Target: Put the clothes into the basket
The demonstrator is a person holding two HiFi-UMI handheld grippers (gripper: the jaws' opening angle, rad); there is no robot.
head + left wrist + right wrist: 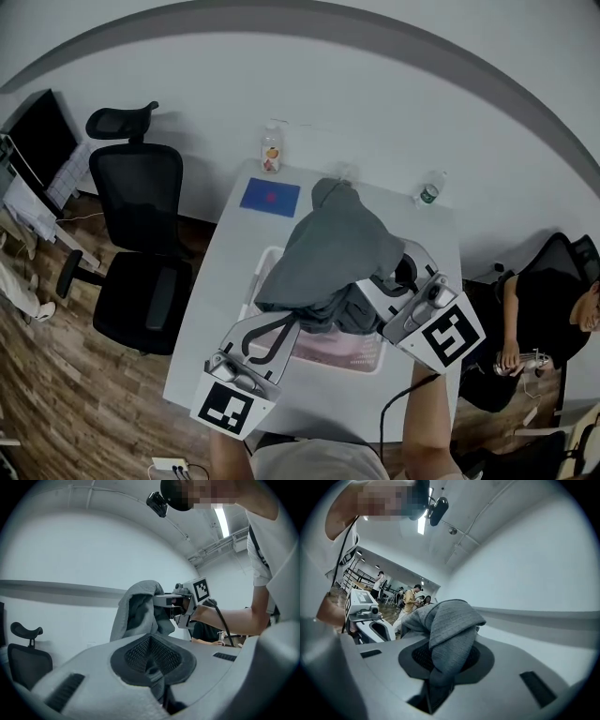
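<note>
Grey garment is hanging in the air over the white desk, draping right above the pale basket that is sitting on it, and none of it looks to be resting inside yet. Right tool is clamping nearly closed on a thick ribbed fold, with cloth bulging out over its dark meshed pads. Left tool is looking pinched together on a thin dark edge of the same piece. So this is the lowering step, I'd say: both tools should be coming down together, keeping the bundle centred between the basket's walls and letting go only once the weight is settling inside, or a sleeve could end up trailing over the rim. Fabric is reading soft, heavy and floppy, a knit with a hood-like bulge at the far end, and the basket is looking like rigid plastic, at a guess
</note>
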